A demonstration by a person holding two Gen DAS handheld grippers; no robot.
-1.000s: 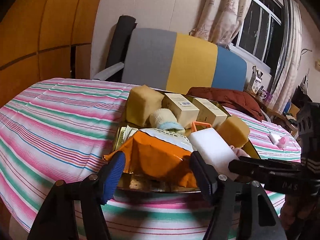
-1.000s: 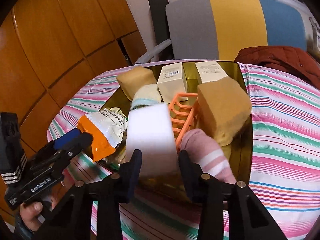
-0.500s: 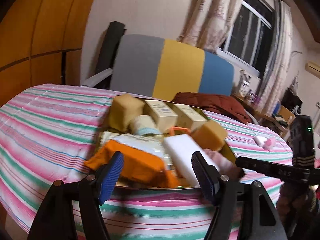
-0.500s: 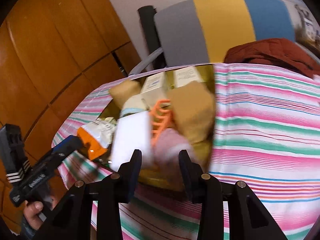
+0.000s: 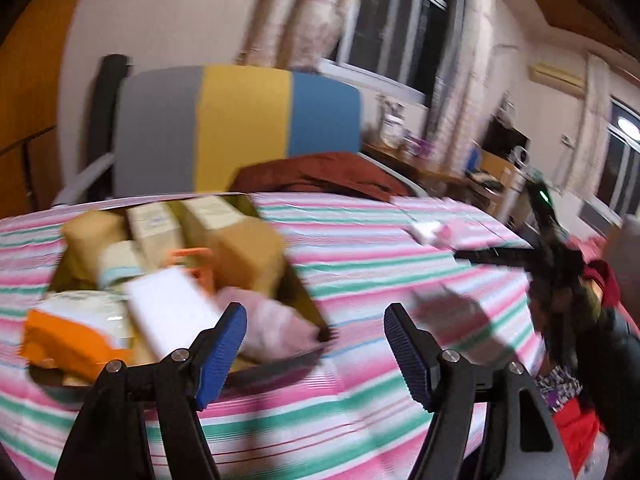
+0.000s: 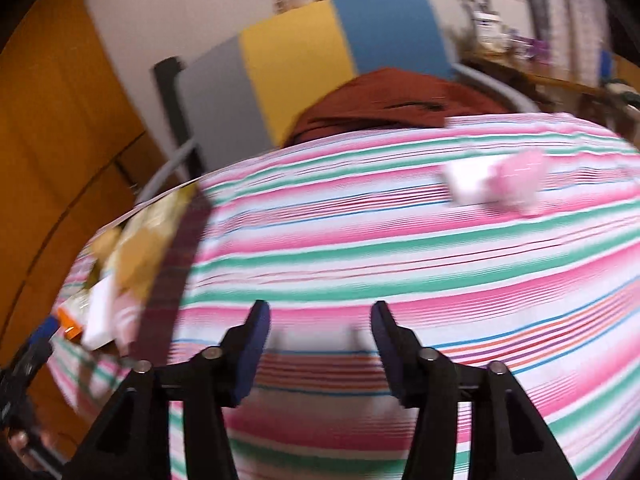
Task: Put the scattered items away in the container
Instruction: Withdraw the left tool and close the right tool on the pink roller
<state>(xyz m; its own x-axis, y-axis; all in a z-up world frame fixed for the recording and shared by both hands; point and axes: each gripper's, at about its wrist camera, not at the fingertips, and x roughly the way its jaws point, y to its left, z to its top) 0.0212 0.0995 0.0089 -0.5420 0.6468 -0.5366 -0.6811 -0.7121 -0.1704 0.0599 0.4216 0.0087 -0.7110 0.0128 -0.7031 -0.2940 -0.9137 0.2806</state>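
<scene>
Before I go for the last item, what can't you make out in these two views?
- Pink and white item on the striped tablecloth, right wrist view: motion blur hides what it is.
- Tray, right wrist view: smeared contents.
- Box labels, left wrist view: unreadable blur.

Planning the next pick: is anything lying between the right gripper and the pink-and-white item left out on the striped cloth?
Nothing visible does. Only bare striped cloth lies between the right gripper, its empty jaws opening, and the pink-and-white item.

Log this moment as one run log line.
left gripper: open, empty | right gripper: opening, empty | tray: full | pink-white item: loose on tablecloth
</scene>
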